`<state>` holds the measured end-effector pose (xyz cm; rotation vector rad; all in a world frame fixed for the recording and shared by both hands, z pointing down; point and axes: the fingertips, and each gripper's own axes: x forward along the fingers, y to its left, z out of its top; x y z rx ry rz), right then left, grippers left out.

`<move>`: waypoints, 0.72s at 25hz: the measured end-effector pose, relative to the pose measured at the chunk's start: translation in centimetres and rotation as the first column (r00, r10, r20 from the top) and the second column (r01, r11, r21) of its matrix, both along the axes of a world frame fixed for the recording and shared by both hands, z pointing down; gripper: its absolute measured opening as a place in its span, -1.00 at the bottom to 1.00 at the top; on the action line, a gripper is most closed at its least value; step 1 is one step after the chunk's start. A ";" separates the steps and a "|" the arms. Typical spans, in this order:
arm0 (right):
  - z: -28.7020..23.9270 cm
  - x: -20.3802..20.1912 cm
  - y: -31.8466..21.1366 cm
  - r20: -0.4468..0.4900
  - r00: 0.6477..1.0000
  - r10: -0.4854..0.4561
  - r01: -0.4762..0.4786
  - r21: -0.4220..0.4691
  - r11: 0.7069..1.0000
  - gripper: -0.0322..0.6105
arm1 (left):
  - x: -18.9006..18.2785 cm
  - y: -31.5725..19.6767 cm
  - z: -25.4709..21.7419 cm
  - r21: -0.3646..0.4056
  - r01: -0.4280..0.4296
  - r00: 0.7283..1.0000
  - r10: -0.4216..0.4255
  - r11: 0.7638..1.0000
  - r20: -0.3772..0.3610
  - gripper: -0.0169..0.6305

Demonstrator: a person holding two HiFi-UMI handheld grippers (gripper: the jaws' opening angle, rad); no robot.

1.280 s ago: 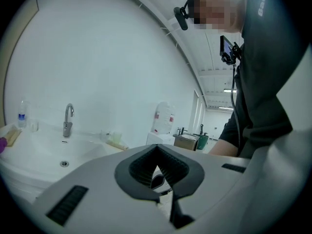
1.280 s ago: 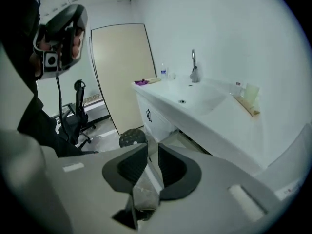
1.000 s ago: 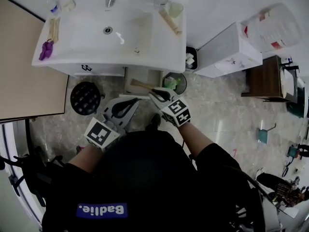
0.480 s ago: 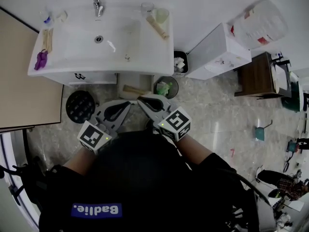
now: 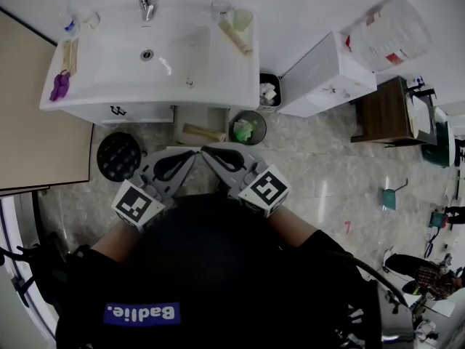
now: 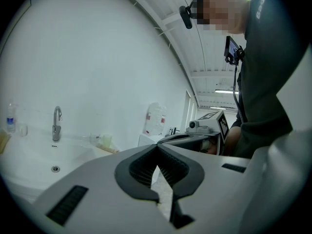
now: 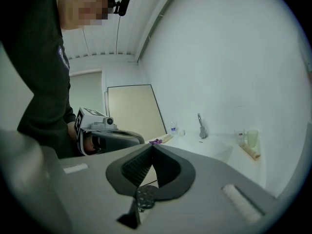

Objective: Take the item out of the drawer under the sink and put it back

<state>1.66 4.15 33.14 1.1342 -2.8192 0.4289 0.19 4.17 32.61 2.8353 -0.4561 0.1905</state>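
Note:
The drawer (image 5: 190, 116) under the white sink (image 5: 116, 57) stands pulled out, and a tan stick-shaped item (image 5: 203, 132) lies in it. My left gripper (image 5: 195, 152) and right gripper (image 5: 204, 150) hover over the floor just in front of the drawer, tips almost meeting. Both are shut and hold nothing. In the left gripper view the shut left gripper (image 6: 157, 147) points up past the tap (image 6: 56, 123), and the right gripper (image 6: 187, 139) shows beside it. In the right gripper view the shut right gripper (image 7: 152, 147) is empty.
A black round stool (image 5: 118, 155) stands left of the drawer. A round bin (image 5: 248, 128) with green stuff and a small bin (image 5: 267, 91) sit to its right. A white cabinet (image 5: 327, 75) and a brown table (image 5: 385, 118) lie further right. A door (image 5: 33, 115) is at the left.
Both grippers have drawn back from the drawer toward my body, and their tips have come together. The tan item stays in the drawer.

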 end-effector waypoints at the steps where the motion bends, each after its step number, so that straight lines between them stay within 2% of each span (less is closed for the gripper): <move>1: 0.1 0.0 0.0 0.002 1.000 0.002 -0.002 0.000 1.000 -0.89 | 0.0 0.0 0.1 0.000 0.005 1.000 -0.005 1.000 -0.008 -0.93; 18: 0.8 -0.1 0.3 0.002 1.000 0.004 -0.004 -0.017 1.000 -0.89 | -0.4 0.3 0.1 0.001 0.012 1.000 -0.012 1.000 -0.007 -0.93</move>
